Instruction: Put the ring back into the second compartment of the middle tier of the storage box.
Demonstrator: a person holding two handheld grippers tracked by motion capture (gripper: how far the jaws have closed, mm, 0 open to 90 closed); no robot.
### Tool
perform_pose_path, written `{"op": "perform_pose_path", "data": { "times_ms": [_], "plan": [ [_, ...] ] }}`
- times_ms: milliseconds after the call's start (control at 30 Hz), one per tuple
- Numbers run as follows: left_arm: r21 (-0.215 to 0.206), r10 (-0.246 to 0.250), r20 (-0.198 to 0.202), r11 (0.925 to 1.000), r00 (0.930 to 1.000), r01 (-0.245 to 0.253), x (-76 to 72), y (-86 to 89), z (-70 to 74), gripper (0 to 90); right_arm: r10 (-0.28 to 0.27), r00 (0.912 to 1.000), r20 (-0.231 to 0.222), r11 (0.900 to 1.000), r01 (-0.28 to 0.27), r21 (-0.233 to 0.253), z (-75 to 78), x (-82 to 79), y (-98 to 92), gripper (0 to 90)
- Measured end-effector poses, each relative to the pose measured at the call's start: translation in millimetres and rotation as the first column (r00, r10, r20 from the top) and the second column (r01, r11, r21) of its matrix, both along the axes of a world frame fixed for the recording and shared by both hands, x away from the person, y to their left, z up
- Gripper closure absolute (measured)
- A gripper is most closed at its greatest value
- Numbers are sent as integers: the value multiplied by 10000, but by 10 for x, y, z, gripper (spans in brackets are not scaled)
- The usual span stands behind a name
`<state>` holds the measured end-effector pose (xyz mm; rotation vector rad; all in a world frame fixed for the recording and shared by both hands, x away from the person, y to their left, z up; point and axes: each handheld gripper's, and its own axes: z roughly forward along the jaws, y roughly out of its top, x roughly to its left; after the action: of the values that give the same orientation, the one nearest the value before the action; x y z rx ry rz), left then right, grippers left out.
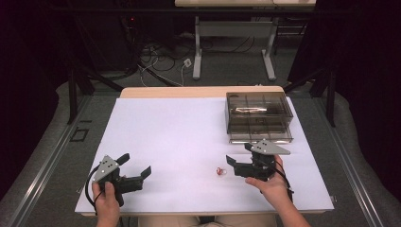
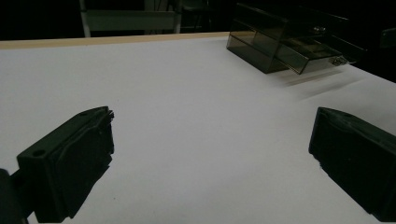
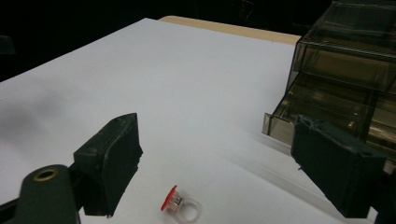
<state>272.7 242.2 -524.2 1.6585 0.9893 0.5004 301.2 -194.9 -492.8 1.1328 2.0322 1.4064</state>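
The left gripper [image 1: 136,166] waits wide open at seven o'clock, holding nothing. The little ring [image 1: 219,171] lies on the counter [image 1: 165,127] just left of the right gripper [image 1: 239,154], whose jaws gape, ready to grab it. The drawer box [image 1: 257,116] at one o'clock has a drawer out.

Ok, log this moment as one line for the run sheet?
right tool: open, near ring | left tool: open, idle | ring: lying on table | drawer box: bottom drawer pulled out

The ring [image 1: 219,170] lies on the table [image 1: 179,127] (drawer box [image 1: 257,116] behind, rightward).
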Motion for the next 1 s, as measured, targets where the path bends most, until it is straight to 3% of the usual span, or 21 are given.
{"op": "perform_pose_path", "data": {
  "times_ms": [133,233,467,567,800,967,1000],
  "plan": [
    [-9,-45,-26,10000,10000,45,-1,-7,0,0,92,9999,-43,9999,-93,-39,-9,8,53,153],
    [18,-79,-28,10000,10000,79,-1,-9,0,0,162,9999,-40,9986,-164,-494,-46,17,125,153],
    [17,-95,-51,10000,9999,95,6,-6,-5,0,260,9994,-218,9972,-274,-689,-111,26,233,156],
    [-69,-89,-95,9999,9999,88,5,-5,-8,0,250,9976,-640,9968,-297,-739,-166,11,299,160],
    [-99,-82,-132,9999,9999,81,8,3,-12,0,54,9968,-791,9977,-107,-664,-278,-19,370,200],
    [-125,-81,-154,9999,9998,79,11,5,-15,0,-47,9951,-986,9968,-32,-797,-313,-48,419,201],
    [-131,-69,-167,9999,9998,67,12,3,-16,0,-306,9941,-1039,9949,203,-992,-321,-64,449,199]
  ]
}}
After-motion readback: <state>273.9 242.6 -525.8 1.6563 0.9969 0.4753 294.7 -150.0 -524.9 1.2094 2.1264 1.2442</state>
